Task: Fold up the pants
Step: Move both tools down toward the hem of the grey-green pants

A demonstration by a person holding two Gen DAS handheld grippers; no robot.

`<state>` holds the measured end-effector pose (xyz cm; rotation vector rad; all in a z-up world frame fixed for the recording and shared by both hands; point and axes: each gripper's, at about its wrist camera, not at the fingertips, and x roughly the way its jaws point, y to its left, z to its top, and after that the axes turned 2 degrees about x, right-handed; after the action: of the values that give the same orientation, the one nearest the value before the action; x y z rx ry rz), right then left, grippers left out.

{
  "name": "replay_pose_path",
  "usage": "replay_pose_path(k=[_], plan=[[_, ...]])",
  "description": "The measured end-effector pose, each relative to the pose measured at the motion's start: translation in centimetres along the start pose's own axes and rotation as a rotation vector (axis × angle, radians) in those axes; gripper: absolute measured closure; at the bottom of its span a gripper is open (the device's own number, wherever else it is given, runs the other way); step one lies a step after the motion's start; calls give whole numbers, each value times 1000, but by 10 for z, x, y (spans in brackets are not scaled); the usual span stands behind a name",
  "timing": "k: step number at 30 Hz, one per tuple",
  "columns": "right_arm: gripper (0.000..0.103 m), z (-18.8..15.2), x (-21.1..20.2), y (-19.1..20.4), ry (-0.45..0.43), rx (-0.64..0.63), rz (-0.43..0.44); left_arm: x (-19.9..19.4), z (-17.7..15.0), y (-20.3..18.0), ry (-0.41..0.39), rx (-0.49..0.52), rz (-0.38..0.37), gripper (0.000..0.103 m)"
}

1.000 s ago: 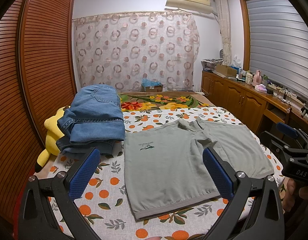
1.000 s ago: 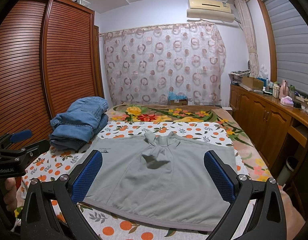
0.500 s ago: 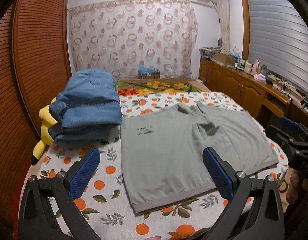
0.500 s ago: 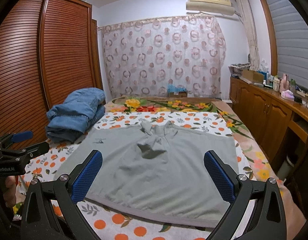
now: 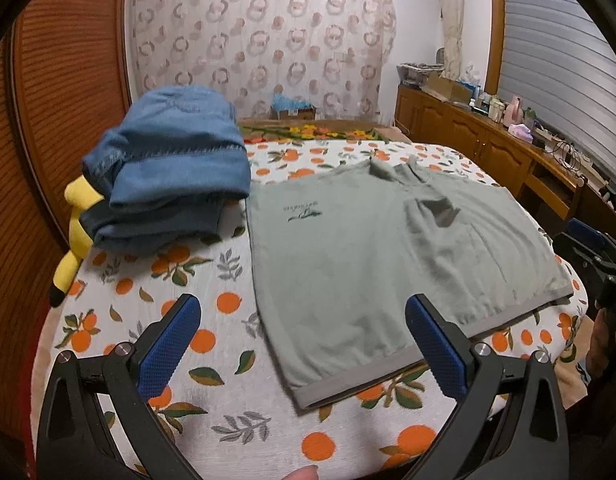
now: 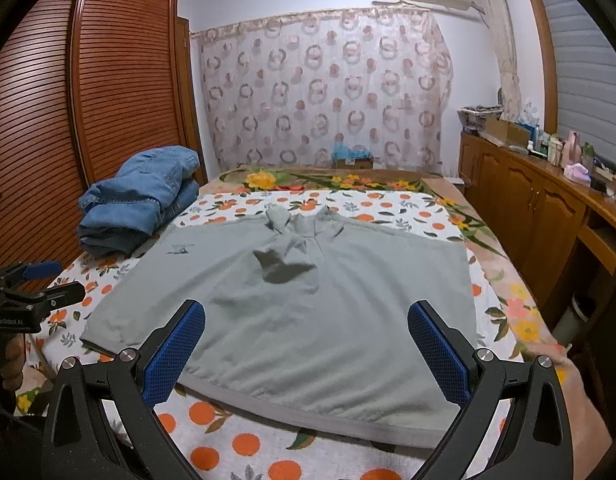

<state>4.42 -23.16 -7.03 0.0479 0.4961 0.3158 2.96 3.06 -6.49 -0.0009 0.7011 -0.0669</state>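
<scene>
The bed (image 6: 244,446), under an orange-print sheet, carries grey pants (image 6: 308,312) spread flat at centre, a folded denim stack (image 6: 140,204) at 10 o'clock, and a yellow plush toy (image 5: 78,220) beside that stack.

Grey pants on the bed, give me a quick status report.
Left gripper open, empty. Right gripper open, empty. Grey pants flat on bed, unfolded, untouched. Jeans stack beside them, not in the way.
</scene>
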Motion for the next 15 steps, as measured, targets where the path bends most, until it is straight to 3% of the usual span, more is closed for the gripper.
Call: replay_pose_path(k=[10,15], plan=[[2,-3,7,-9,19,5,14,13,-24,16,89,-19,-46,25],[2,-3,11,-8,32,-3,15,17,-30,16,116,-15,-65,42]])
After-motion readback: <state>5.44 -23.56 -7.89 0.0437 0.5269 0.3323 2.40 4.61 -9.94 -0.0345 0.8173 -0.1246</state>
